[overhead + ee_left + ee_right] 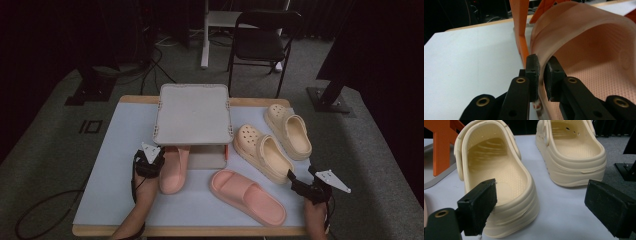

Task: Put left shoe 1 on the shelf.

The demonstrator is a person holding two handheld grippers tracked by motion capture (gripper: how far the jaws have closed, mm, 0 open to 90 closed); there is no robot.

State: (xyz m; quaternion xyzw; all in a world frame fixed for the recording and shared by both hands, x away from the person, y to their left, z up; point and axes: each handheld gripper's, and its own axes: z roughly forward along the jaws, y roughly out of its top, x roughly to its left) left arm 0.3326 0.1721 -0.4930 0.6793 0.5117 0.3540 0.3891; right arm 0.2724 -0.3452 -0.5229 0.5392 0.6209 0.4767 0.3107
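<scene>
Left gripper (150,161): clamped on the band of the pink slide (174,170), one pad outside the band, the other inside it, as seen in the left gripper view (541,75).
Pink slide in hand: lying on the white table top (115,165), toe end tucked under the grey shelf (193,113), heel toward the person; in the left gripper view, band arching over the textured footbed (584,50).
Shelf: grey top on orange legs (520,27), standing at the middle of the table's far half.
Right gripper (304,181): jaws spread wide, gripping nothing, hovering at the near right of the table, pointing at the heel of the nearer cream clog (499,185).
Cream clogs: two, side by side right of the shelf, the nearer (261,152) and the farther (289,130).
Second pink slide (247,196): lying free on the table, between the two grippers, untouched.
</scene>
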